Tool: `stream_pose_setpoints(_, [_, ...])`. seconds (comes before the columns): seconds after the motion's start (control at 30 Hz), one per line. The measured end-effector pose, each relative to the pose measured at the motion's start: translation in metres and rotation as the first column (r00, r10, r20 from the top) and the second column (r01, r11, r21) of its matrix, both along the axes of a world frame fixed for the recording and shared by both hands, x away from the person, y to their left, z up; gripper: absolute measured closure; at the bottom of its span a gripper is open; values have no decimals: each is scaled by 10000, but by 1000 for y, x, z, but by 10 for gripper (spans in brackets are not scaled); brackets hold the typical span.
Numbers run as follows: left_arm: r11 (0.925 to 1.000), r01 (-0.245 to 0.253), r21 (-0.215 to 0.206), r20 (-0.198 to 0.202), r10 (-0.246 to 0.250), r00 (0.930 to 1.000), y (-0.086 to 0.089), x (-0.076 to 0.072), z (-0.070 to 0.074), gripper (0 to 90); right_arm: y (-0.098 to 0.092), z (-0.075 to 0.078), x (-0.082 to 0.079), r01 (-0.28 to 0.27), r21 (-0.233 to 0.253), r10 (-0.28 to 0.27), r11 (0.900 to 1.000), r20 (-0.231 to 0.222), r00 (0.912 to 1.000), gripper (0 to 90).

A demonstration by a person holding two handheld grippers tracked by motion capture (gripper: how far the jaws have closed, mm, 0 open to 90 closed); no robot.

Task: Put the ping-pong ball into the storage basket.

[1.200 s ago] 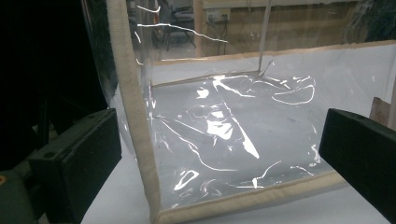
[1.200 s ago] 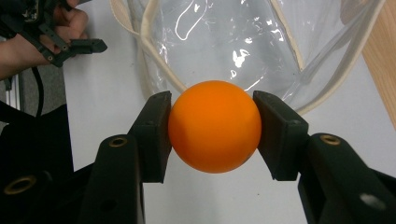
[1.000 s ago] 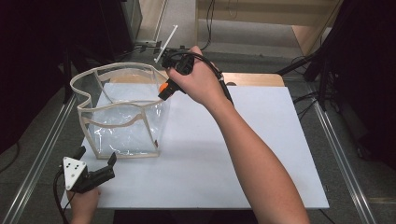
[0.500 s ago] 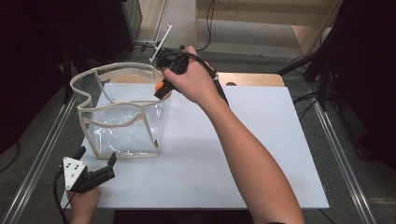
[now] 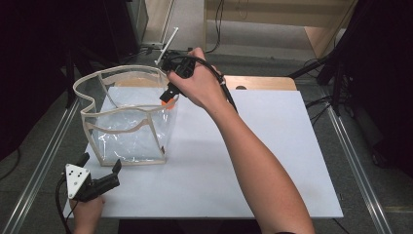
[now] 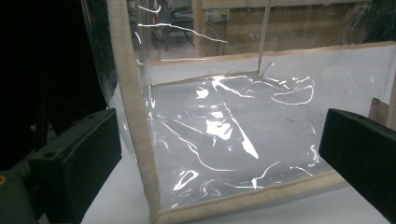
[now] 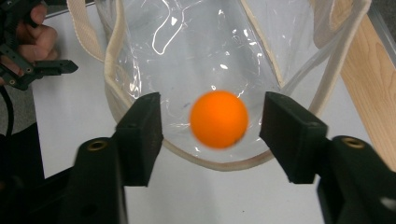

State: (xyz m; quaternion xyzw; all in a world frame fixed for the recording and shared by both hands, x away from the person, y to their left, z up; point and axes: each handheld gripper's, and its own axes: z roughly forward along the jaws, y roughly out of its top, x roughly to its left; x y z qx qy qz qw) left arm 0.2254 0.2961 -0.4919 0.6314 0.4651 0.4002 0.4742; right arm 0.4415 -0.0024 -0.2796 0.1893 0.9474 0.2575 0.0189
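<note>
R gripper (image 7: 212,123) jaws apart w/ orange ball (image 7: 218,119) loose between, over clear bag (image 7: 196,56); hold centred above mouth; L gripper (image 6: 219,154) open, idle.

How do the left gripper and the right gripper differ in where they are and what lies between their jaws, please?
The right gripper is held up over the clear bag's open top at the far side; the left gripper sits low at the near-left table edge, beside the bag's base. An orange ball lies between the right gripper's jaws, untouched; the left gripper's jaws frame only the bag's corner. Both are open.
</note>
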Motion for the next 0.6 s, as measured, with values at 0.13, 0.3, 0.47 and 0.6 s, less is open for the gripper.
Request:
stream_pose_setpoints(0.13, [10000, 5, 6, -18, -5, 10000, 0, 0, 0, 0, -2, 1, -4, 113, 31, -113, 9999, 121, 9999, 226])
stream_pose_setpoints(0.3, [10000, 11, 20, -17, -11, 10000, 0, 0, 0, 0, -8, -2, -7, 112, 35, -112, 9999, 108, 9999, 93])
stream_pose_setpoints(0.47, [10000, 4, -18, -14, -4, 10000, 0, 0, 0, 0, -16, -7, -11, 170, -98, -169, 9998, 86, 9998, 0])
stream_pose_setpoints(0.6, [10000, 10, 28, -16, -10, 10000, -1, 0, 0, 0, -23, -11, -14, 135, -69, -134, 9999, 149, 9998, 0])
